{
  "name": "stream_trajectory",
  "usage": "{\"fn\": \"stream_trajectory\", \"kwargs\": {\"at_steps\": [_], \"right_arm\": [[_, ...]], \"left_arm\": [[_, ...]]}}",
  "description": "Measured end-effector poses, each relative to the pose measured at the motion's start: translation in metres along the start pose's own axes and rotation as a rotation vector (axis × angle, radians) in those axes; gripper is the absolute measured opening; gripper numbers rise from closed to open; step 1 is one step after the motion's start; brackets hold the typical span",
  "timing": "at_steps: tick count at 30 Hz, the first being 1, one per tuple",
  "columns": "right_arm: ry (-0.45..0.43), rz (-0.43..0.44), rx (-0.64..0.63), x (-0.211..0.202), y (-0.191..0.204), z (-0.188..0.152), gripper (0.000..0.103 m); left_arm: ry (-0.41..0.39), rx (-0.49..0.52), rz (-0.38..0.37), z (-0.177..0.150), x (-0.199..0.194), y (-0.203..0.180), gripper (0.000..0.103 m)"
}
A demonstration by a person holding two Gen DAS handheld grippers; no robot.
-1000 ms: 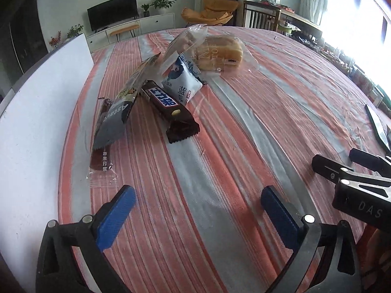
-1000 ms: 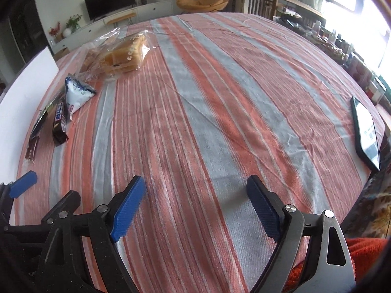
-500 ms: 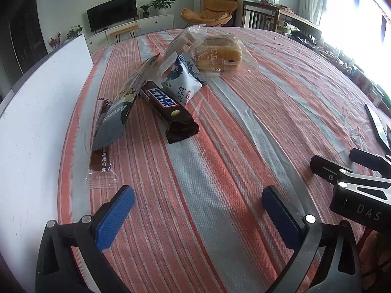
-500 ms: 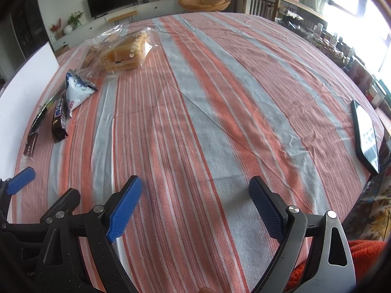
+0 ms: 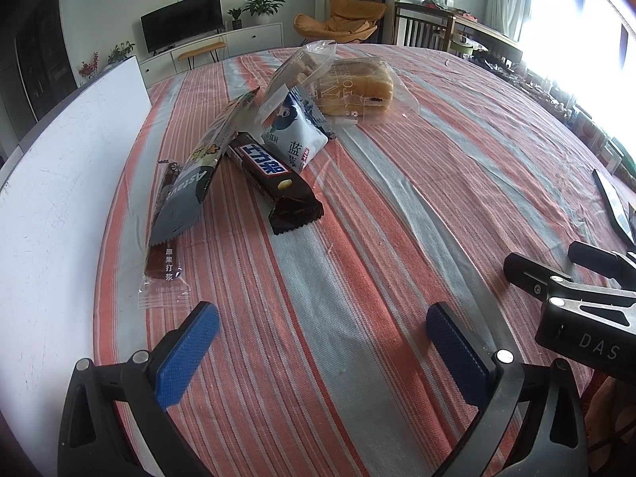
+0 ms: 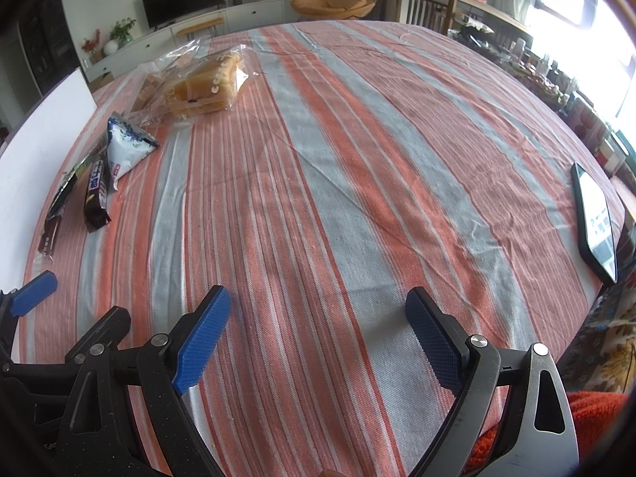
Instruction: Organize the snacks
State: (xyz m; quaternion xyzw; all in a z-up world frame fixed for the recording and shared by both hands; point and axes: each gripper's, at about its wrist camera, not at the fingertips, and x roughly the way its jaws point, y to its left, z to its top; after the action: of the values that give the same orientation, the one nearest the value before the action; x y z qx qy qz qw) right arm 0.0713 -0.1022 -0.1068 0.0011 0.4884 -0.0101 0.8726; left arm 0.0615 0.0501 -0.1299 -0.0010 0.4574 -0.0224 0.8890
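Several snacks lie in a loose pile on the striped tablecloth. A dark chocolate bar (image 5: pixel 274 177) lies nearest. A grey Astaav packet (image 5: pixel 190 187) lies over a clear-wrapped brown bar (image 5: pixel 163 266). A white-blue blueberry pouch (image 5: pixel 294 135) and a clear bag of bread (image 5: pixel 353 87) lie behind. My left gripper (image 5: pixel 322 342) is open and empty, short of the pile. My right gripper (image 6: pixel 318 326) is open and empty over bare cloth, with the pile far left: chocolate bar (image 6: pixel 94 194), pouch (image 6: pixel 125 147), bread (image 6: pixel 206 87).
A white board (image 5: pixel 51 183) runs along the table's left edge. A phone (image 6: pixel 596 222) lies near the right edge. The right gripper's body (image 5: pixel 576 306) shows at the right of the left wrist view. Chairs and a TV unit stand beyond the table.
Both grippers have moved slightly; the snacks have shifted a little in each view. Both stay open and nothing was picked up.
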Motion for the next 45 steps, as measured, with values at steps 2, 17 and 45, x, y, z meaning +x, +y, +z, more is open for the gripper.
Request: {"fn": "stream_trajectory", "kwargs": {"at_steps": [2, 17, 45], "right_arm": [[0.0, 0.0, 0.0, 0.0, 0.0, 0.0, 0.092], [0.0, 0.0, -0.001, 0.0, 0.0, 0.0, 0.092], [0.0, 0.0, -0.002, 0.0, -0.001, 0.0, 0.092]], "left_arm": [[0.0, 0.0, 0.0, 0.0, 0.0, 0.0, 0.103], [0.0, 0.0, -0.001, 0.0, 0.0, 0.0, 0.103], [0.112, 0.0, -0.061, 0.006, -0.015, 0.007, 0.102]]}}
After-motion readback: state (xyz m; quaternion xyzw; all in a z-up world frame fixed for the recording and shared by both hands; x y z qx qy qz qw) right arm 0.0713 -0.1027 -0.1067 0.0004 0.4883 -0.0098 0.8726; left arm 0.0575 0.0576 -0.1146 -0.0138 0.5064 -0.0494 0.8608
